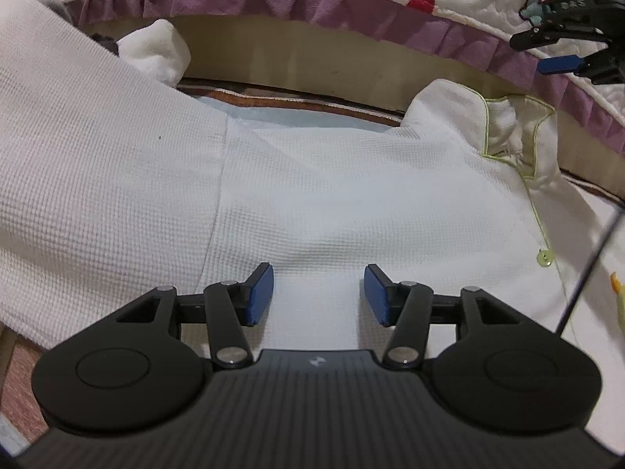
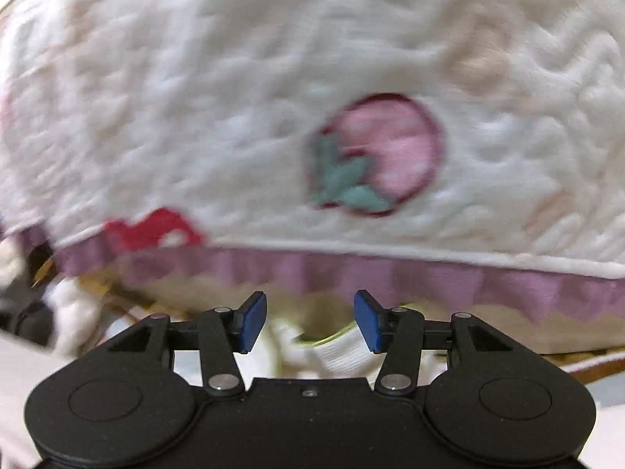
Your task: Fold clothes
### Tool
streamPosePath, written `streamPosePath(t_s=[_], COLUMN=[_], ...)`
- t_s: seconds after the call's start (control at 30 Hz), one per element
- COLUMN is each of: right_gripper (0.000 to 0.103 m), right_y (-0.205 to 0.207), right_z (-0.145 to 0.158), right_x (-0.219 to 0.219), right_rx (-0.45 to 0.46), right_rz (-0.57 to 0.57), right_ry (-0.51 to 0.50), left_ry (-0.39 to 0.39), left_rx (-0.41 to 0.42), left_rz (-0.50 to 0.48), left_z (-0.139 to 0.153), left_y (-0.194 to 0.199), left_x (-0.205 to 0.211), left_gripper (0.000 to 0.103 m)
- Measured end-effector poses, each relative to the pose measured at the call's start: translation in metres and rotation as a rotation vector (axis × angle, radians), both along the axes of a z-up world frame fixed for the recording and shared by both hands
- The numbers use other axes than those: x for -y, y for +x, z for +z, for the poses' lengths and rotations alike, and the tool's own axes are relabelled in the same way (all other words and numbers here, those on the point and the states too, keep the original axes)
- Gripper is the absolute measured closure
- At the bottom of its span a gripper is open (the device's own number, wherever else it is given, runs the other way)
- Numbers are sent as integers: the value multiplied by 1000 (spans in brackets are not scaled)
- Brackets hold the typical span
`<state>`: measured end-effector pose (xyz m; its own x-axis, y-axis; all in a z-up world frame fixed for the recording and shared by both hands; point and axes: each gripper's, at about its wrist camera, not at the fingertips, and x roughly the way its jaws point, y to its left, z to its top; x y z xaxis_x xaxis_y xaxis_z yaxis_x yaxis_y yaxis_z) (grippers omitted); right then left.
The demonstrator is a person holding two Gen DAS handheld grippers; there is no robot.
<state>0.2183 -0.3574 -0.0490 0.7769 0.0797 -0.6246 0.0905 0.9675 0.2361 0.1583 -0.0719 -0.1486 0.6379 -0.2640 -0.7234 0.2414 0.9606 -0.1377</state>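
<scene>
White shirt (image 1: 312, 179) flat, collar (image 1: 511, 136) rightward (crosswise)

A white quilted bedspread (image 2: 273, 97) with purple ruffle (image 1: 351, 11) behind.

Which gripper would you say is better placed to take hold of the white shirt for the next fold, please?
Probably the left. The left gripper is open, low over the white shirt. The right gripper is open too, but points toward the quilt.
</scene>
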Motion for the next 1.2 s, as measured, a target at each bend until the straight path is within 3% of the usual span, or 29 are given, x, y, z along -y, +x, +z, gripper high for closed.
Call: streamPosePath(t_s=[0.1, 0.3, 0.4, 0.47, 0.6, 0.7, 0.8, 0.87, 1.0, 1.2], right_gripper=[48, 47, 50, 64, 64, 56, 45, 44, 44, 46], right_y=[5, 39, 52, 62, 70, 52, 13, -12, -47, -47], right_z=[-22, -88, -95, -96, -91, -75, -46, -28, -22, -82], right_x=[-17, -38, -34, -31, -29, -22, -1, 12, 39, 39], right_rx=[-115, -374, -277, -234, -177, -153, -59, -11, -53, -215], right_rz=[82, -46, -104, -131, -122, -108, -87, -98, -128, -124], right_ry=[88, 76, 10, -20, -47, 46, 186, 212, 155, 14], left_ry=[-21, -44, -33, -25, -34, -30, -82, -103, -106, -83], left_rx=[-11, -22, -18, -20, -31, -47, -77, -86, -95, -91], left_rz=[14, 39, 54, 67, 102, 102, 121, 131, 140, 117], left_z=[1, 2, 2, 2, 4, 9, 14, 15, 13, 10], left_y=[0, -4, -3, -2, -4, -9, -11, -10, -8, -6], left_x=[-3, -6, -10, -15, -30, -38, -47, -50, -51, -46], left_gripper=[52, 52, 52, 52, 52, 52, 52, 51, 51, 49])
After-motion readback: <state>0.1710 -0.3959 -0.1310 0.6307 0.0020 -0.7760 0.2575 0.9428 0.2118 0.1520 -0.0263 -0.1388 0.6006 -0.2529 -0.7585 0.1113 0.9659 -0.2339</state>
